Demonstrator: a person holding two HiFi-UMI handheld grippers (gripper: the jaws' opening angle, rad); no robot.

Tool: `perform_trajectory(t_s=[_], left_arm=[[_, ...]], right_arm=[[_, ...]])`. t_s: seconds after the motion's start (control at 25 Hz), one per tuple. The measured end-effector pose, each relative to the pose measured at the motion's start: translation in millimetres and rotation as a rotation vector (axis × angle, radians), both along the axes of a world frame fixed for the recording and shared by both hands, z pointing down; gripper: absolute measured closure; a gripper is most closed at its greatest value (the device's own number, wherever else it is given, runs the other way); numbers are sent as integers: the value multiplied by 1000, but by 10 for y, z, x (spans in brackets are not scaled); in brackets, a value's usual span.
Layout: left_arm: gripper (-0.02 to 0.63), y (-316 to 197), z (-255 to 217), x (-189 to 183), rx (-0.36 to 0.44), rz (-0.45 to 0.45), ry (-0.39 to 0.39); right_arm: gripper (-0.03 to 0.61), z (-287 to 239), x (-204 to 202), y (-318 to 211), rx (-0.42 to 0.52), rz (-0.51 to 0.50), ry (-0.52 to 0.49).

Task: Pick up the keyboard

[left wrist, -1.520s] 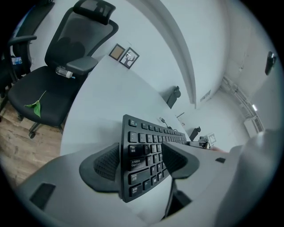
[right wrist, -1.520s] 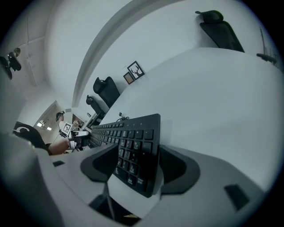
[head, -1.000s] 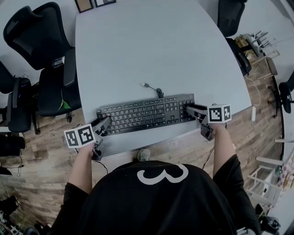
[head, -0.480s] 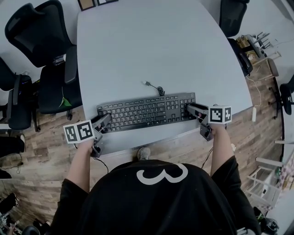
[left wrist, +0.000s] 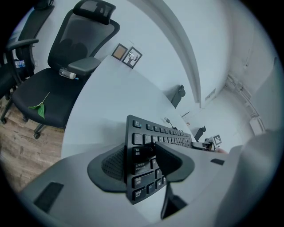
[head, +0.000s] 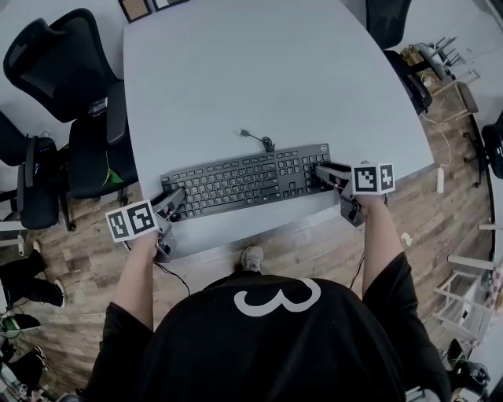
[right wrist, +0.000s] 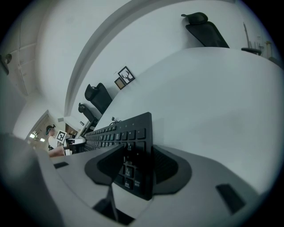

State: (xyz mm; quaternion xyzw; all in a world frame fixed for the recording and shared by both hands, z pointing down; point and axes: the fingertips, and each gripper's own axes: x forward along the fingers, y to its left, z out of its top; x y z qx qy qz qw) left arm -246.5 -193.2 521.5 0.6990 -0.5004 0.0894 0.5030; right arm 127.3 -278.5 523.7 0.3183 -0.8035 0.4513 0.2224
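Note:
A black keyboard [head: 244, 179] lies across the near part of the grey table [head: 259, 71], its cable [head: 255, 141] curling off behind it. My left gripper [head: 174, 200] is shut on the keyboard's left end. In the left gripper view, one pad presses the keys and the other the underside of the keyboard [left wrist: 146, 133]. My right gripper [head: 322, 173] is shut on the right end. In the right gripper view, both pads clamp the edge of the keyboard [right wrist: 128, 131]. I cannot tell whether the keyboard is off the table.
Black office chairs stand at the left [head: 71, 86] and the far right [head: 393, 20] of the table. Picture frames [head: 134, 8] lean at the table's far edge. The table's front edge runs just below the keyboard, with wooden floor [head: 63, 267] beyond.
Both grippers stay clamped on the keyboard's ends and hold still. Only the head view has shifted a little.

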Motion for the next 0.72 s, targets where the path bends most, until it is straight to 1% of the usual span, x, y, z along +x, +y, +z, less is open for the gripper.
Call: perform_trajectory(t_s=[0.16,0.28,0.48,0.72], left_arm=[[408,-5,-37,6,8,-7,-11],[408,1,-178,17,37,2,-31],[408,98,-523,75,116,14,-53],[407,199,-1058,72,225,25,-52]], right_arm=[[382,-17,1,1,6,11,-2],[383,-97,21,55,30,27,-33],[385,-421,99,226,129,52,-71],[385,-1060,105,393,267,78,-77]])
